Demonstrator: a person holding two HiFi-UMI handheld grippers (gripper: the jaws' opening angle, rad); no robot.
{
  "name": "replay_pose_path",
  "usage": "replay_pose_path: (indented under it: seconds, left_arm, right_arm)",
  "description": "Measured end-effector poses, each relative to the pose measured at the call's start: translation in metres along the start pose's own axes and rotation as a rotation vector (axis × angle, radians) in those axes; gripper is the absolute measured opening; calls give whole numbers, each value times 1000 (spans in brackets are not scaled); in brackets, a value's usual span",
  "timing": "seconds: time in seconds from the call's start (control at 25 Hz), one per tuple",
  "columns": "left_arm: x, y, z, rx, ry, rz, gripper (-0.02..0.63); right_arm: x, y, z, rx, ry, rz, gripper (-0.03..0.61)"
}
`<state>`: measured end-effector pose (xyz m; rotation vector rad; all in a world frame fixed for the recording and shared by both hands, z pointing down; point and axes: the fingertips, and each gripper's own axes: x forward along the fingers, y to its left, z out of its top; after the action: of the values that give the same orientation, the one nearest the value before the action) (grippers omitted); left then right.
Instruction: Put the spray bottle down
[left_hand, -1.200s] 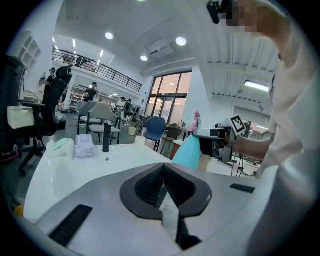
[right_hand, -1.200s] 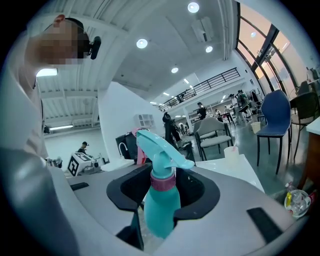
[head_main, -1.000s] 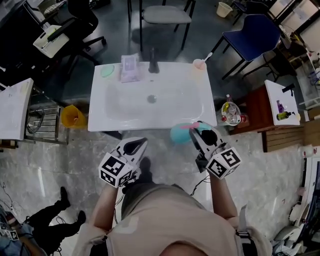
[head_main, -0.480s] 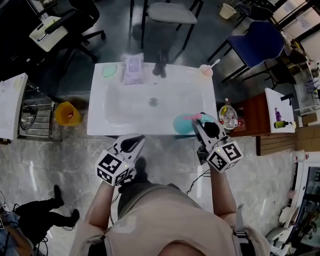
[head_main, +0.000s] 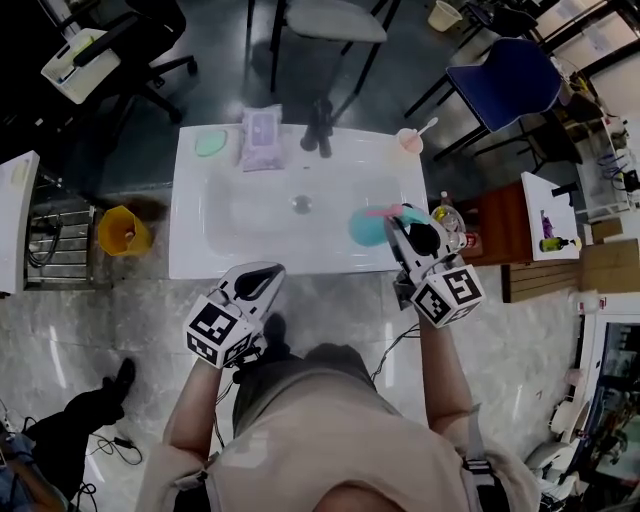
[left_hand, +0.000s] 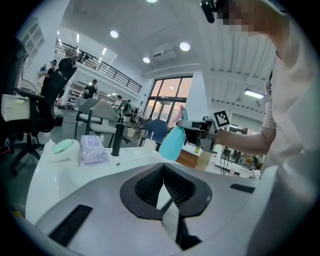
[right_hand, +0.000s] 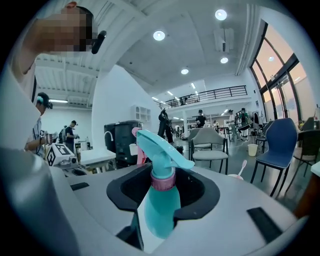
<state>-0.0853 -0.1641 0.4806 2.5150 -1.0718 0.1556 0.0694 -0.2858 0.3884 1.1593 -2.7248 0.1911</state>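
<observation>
One step remains — the right gripper (head_main: 405, 228) clamps the teal spray bottle (head_main: 366, 226) over the sink (head_main: 190, 262), not yet set down; left gripper (head_main: 262, 283) closed, empty.

Head view: lit evenly from overhead, without hard shadows. Nearly washed out on the white bench (head_main: 200, 262); dark and murky over the far dark floor (head_main: 200, 60); faintly glossy on the near marble floor (head_main: 90, 330). Slightly soft throughout, bowed toward the edges.

Both gripper views: brightly lit by round ceiling lamps (right_hand: 159, 35). In the right gripper view, also lit from the right by tall windows (right_hand: 285, 75) with a warm tint. Strongly curved by the wide lens, blacked out at the corners. Sharp on the spray bottle (right_hand: 161, 200) close to the lens; soft and hazy on the distant background.
</observation>
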Motion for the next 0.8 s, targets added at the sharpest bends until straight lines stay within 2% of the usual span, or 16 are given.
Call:
replay_pose_path:
  seconds: [0.2,0.56,0.8]
  left_arm:
    - [-2,4,-2,-13,2,-7,9]
    - [6,5,3,-21,-10,-2,9]
    - [16,10,0,-31,16,14,9]
  right_arm:
    - [15,-4,7,-62,3,-15,158]
    - [34,-22,11,-94,8,-25,158]
    - [57,-40,2,-115,20,-22,158]
